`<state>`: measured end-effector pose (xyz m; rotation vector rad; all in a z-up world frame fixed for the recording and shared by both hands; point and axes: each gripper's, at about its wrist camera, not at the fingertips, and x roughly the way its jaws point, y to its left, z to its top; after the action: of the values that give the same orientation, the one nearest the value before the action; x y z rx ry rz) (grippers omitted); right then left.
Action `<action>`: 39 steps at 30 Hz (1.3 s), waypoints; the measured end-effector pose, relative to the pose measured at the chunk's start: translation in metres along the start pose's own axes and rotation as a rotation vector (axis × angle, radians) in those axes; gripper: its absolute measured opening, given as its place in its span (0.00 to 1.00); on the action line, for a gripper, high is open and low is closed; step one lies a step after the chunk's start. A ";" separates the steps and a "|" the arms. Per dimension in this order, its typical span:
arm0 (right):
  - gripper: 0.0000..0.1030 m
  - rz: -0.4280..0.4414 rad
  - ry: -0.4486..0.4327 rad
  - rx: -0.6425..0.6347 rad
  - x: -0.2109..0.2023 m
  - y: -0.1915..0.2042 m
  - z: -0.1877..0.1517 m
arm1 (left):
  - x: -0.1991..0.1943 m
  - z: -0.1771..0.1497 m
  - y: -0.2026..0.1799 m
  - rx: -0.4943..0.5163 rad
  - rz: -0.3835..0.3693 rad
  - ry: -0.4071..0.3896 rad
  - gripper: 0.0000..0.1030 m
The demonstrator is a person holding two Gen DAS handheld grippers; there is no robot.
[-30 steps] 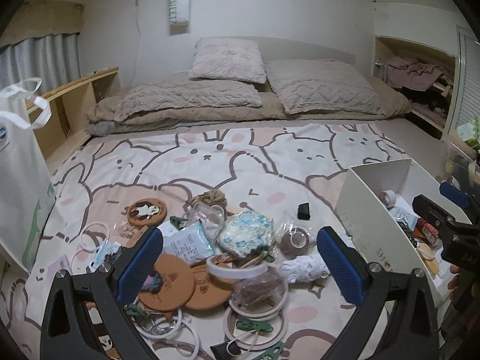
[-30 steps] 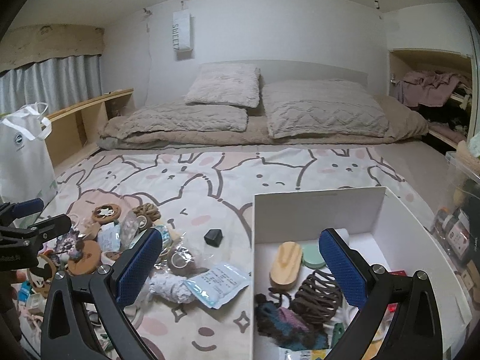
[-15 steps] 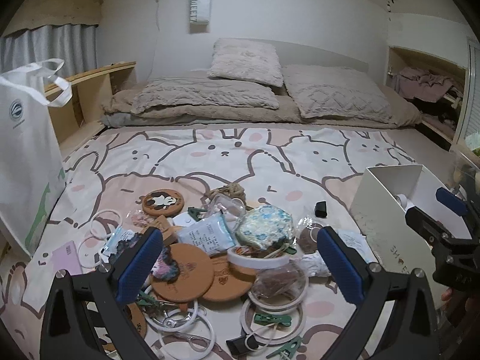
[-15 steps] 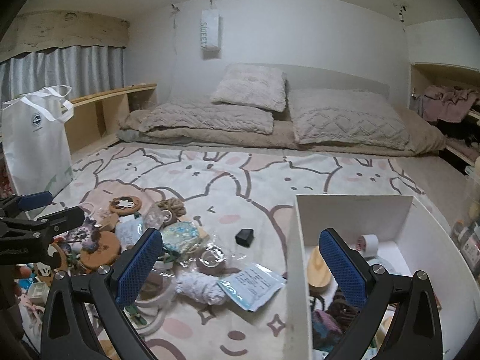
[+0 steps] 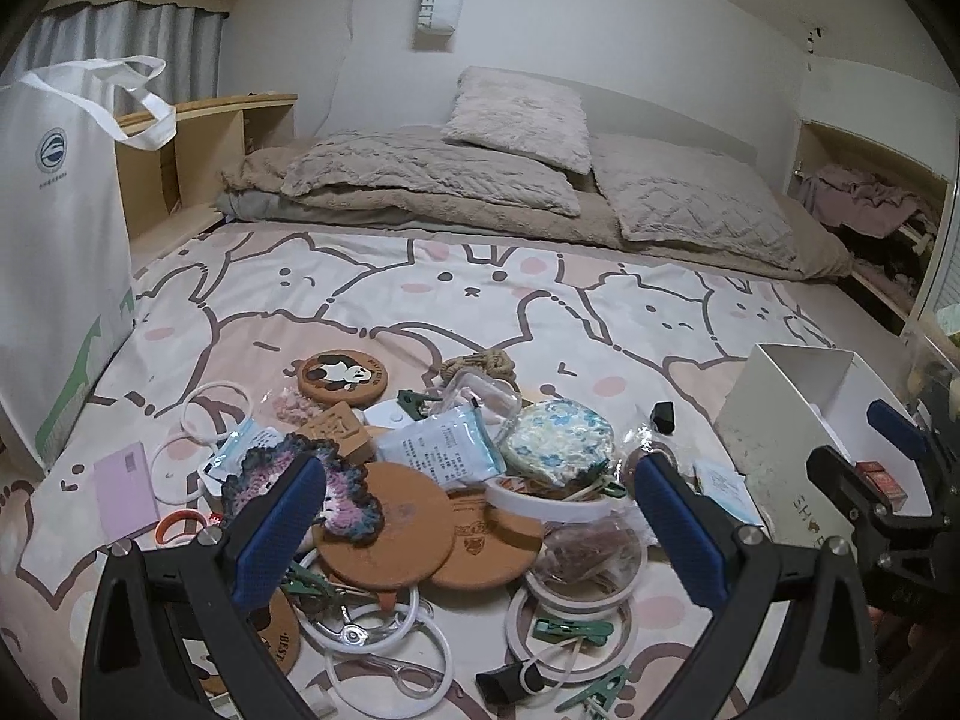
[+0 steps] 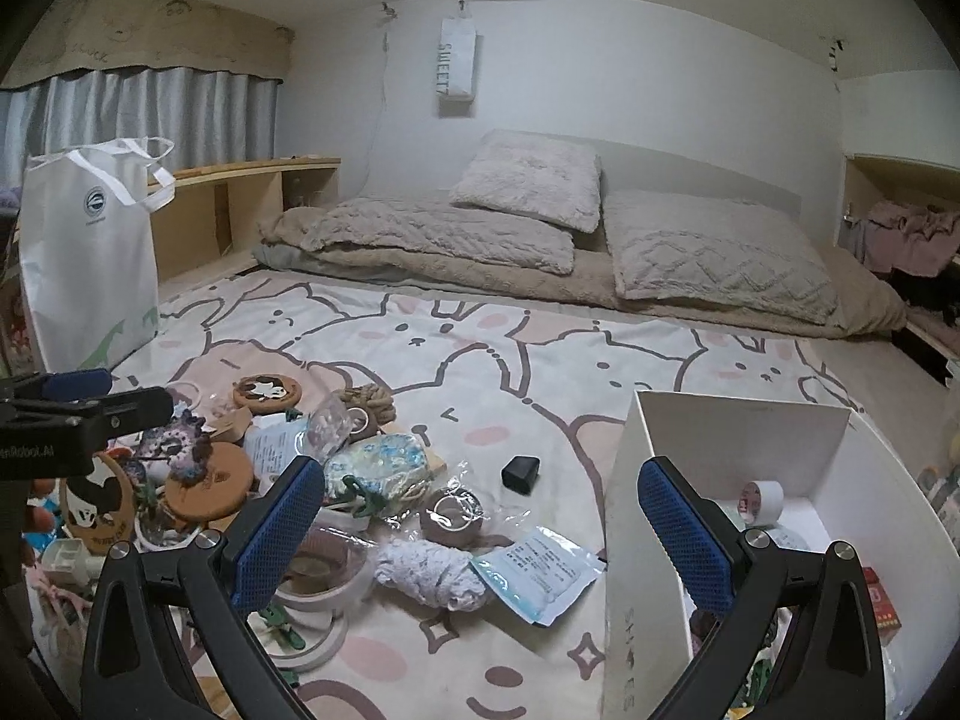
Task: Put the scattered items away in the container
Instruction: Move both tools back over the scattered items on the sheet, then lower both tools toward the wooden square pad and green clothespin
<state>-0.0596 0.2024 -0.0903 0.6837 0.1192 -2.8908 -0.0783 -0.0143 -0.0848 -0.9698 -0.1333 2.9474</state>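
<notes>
A heap of small items lies on the cartoon-print bedspread: cork coasters (image 5: pixel 384 531), a crocheted doily (image 5: pixel 345 495), white rings (image 5: pixel 567 621), a floral pouch (image 5: pixel 558 435), sachets (image 5: pixel 441 444), green clips (image 5: pixel 570 630) and a black box (image 6: pixel 521 473). My left gripper (image 5: pixel 480 534) is open and empty, hovering above the heap. The white container (image 6: pixel 744 438) stands to the right with a tape roll (image 6: pixel 762 499) inside. My right gripper (image 6: pixel 480 534) is open and empty, over a white fluffy bundle (image 6: pixel 429 570) and a sachet (image 6: pixel 540 567), its right finger above the container's left wall.
A white tote bag (image 5: pixel 60 240) stands at the bed's left edge beside a wooden shelf (image 6: pixel 240 210). Pillows and blankets (image 5: pixel 540 180) lie at the head of the bed. A pink card (image 5: pixel 123 498) lies left of the heap. An alcove with clothes (image 5: pixel 864 204) is at the right.
Both grippers have swung left and drawn back. The heap now sits centred under the left gripper. The right gripper has left the container's inside and now looks at its left wall and the heap.
</notes>
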 end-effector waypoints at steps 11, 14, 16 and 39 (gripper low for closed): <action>1.00 0.033 0.009 -0.050 0.005 0.015 -0.011 | 0.008 -0.006 0.012 -0.003 0.042 0.006 1.00; 1.00 0.037 0.008 -0.112 0.006 0.025 -0.015 | 0.012 -0.010 0.014 0.008 0.088 0.025 1.00; 1.00 0.045 0.015 -0.146 0.007 0.033 -0.019 | 0.015 -0.013 0.017 0.005 0.103 0.042 1.00; 1.00 0.314 0.309 -0.256 0.034 0.091 -0.082 | 0.012 -0.070 0.034 -0.007 0.170 0.161 1.00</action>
<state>-0.0376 0.1180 -0.1822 0.9922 0.3760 -2.4024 -0.0467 -0.0424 -0.1514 -1.2741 -0.0579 3.0030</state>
